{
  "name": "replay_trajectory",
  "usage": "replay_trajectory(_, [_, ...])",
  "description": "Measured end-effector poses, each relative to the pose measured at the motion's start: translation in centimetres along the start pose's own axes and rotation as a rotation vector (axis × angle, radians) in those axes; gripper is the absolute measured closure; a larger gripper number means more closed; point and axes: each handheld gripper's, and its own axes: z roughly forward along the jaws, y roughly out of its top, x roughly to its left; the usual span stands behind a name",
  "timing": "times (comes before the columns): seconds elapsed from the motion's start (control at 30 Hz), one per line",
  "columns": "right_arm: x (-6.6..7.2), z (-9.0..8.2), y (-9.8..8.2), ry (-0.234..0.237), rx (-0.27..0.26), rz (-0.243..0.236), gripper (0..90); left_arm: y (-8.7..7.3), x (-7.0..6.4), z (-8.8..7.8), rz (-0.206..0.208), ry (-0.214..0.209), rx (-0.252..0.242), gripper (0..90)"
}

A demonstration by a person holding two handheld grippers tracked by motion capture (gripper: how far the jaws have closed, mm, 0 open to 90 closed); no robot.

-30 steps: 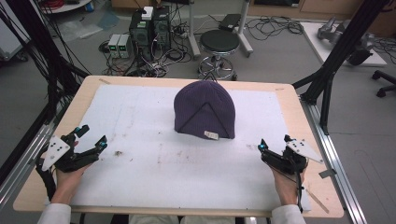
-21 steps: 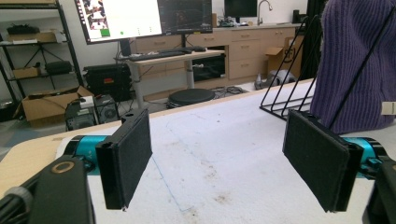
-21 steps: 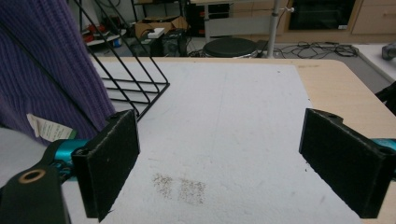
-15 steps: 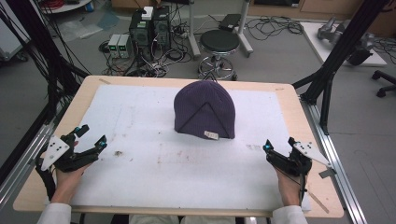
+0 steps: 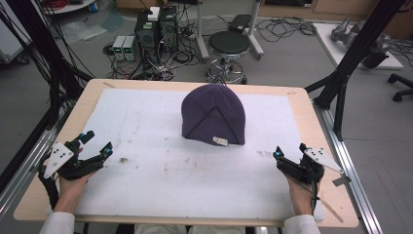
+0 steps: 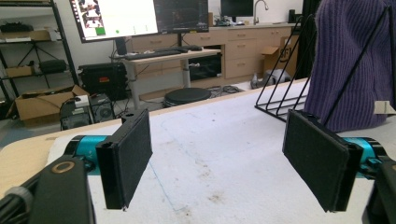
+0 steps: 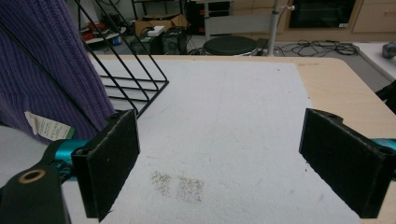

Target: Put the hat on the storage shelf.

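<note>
1. Your left gripper (image 5: 95,144) sits at the near left of the table (image 5: 302,105), over the left edge of the white mat (image 5: 146,126). Its jaws stand wide apart with nothing between them; in the left gripper view the two black pads (image 6: 128,156) face each other across bare mat.
2. Your right gripper (image 5: 290,151) sits at the near right, over the right part of the mat. Its jaws are also spread wide and hold nothing; in the right gripper view the pads (image 7: 109,161) frame bare mat and a faint brown smudge (image 7: 180,184).
3. The purple knit beanie (image 5: 213,114) is at the middle of the table, toward the far side, well apart from both grippers. It is draped over a black wire stand (image 7: 135,81); a triangular wire of the stand crosses its near face.
4. A small pale label (image 5: 220,141) hangs at the beanie's near hem, right of centre.
5. From your left gripper view the beanie (image 6: 355,60) rises at the far right, beyond the right pad. From your right gripper view it (image 7: 44,65) stands at the far left, beyond the left pad.
6. On the floor beyond the table's far edge stand a round black stool (image 5: 229,46) and some electronics boxes (image 5: 156,27) amid cables.
</note>
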Motion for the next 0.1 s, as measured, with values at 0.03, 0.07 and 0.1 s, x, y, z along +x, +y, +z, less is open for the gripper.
replay_trajectory(0.03, [0.0,0.03,0.0,0.001,0.0,-0.003,11.6,0.0,0.0,0.0,0.0,0.0,0.001,24.1])
replay_trajectory(0.07, [0.02,0.05,0.0,0.001,0.0,-0.004,11.6,0.0,0.0,-0.01,-0.001,0.0,0.0,24.1])
replay_trajectory(0.1, [0.04,0.07,-0.01,0.002,0.0,-0.003,11.6,0.0,0.0,-0.03,-0.001,-0.001,-0.002,24.1])
